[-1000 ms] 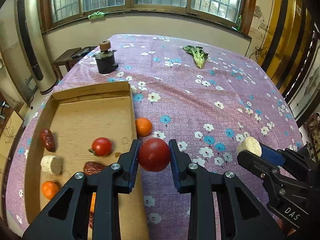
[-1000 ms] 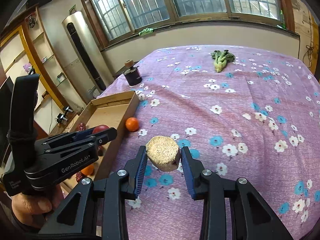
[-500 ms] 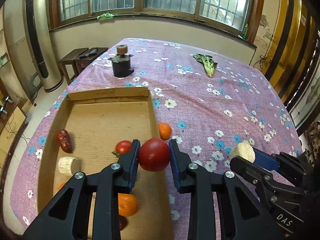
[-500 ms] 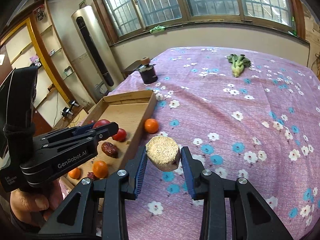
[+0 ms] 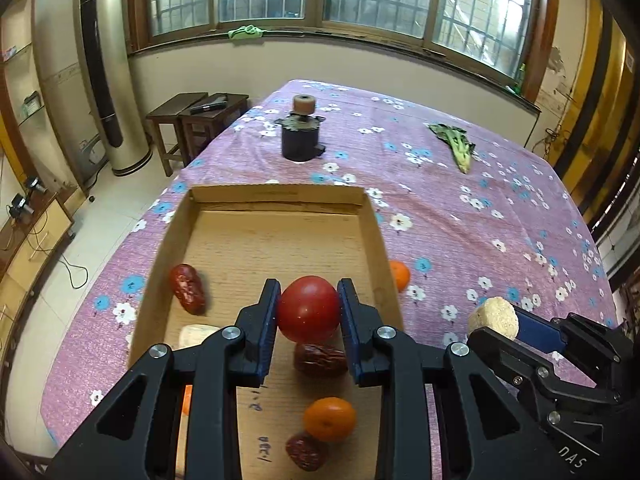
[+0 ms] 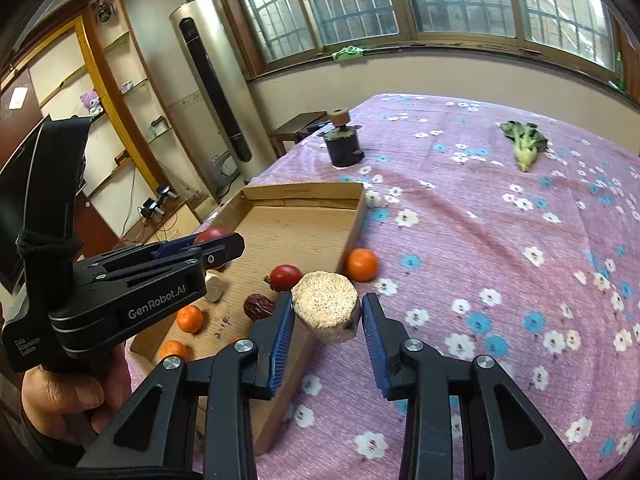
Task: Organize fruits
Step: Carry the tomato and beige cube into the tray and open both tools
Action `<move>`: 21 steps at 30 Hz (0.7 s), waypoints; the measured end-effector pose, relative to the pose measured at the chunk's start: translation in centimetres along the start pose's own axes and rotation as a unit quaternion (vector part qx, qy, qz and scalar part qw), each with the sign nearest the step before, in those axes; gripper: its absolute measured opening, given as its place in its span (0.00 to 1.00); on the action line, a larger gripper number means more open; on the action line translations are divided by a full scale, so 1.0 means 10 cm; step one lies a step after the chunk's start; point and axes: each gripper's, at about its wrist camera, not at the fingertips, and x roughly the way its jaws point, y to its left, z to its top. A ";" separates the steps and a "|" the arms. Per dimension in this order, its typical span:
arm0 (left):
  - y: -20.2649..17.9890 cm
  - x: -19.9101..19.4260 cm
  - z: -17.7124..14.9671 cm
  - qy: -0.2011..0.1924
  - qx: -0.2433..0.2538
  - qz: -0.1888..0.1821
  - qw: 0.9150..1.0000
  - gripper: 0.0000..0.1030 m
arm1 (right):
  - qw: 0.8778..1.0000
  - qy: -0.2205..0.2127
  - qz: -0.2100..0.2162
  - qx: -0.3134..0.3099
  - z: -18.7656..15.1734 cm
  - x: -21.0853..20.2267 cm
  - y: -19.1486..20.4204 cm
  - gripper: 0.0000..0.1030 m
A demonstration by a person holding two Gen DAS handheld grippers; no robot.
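Red tomato (image 5: 308, 308) now carried over the cardboard box (image 5: 276, 196).

left gripper (image 5: 308, 314) + tomato (image 5: 308, 308): table → over box (image 5: 372, 216) | right gripper (image 6: 326, 320) + corn piece (image 6: 325, 306): nearer box edge

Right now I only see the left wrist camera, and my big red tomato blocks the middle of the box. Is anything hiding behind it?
Observer: Yes. The right wrist view shows a small tomato lying on the floor of the cardboard box.
Operator: What does the lump in the right tongs look like from above?
Observer: It is a beige round chunk with a flat, speckled cut face turned up, and it sits between the blue pads.
Operator: Who is holding my left tongs?
Observer: A bare hand is wrapped around their handle, low at the left edge of the right wrist view.
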 end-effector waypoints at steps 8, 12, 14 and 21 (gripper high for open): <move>0.17 0.04 0.03 0.002 -0.009 0.007 1.000 0.26 | 1.000 0.007 0.008 -0.012 0.07 0.14 0.13 0.34; 0.30 0.10 0.09 0.008 -0.020 0.009 1.000 0.26 | 1.000 0.013 0.010 -0.016 0.14 0.24 0.15 0.34; 0.39 0.14 0.15 0.011 -0.028 0.009 1.000 0.26 | 1.000 0.016 0.011 -0.016 0.20 0.30 0.15 0.34; 0.66 0.35 0.31 0.028 -0.052 0.016 0.998 0.26 | 0.999 0.028 0.020 -0.022 0.40 0.58 0.23 0.34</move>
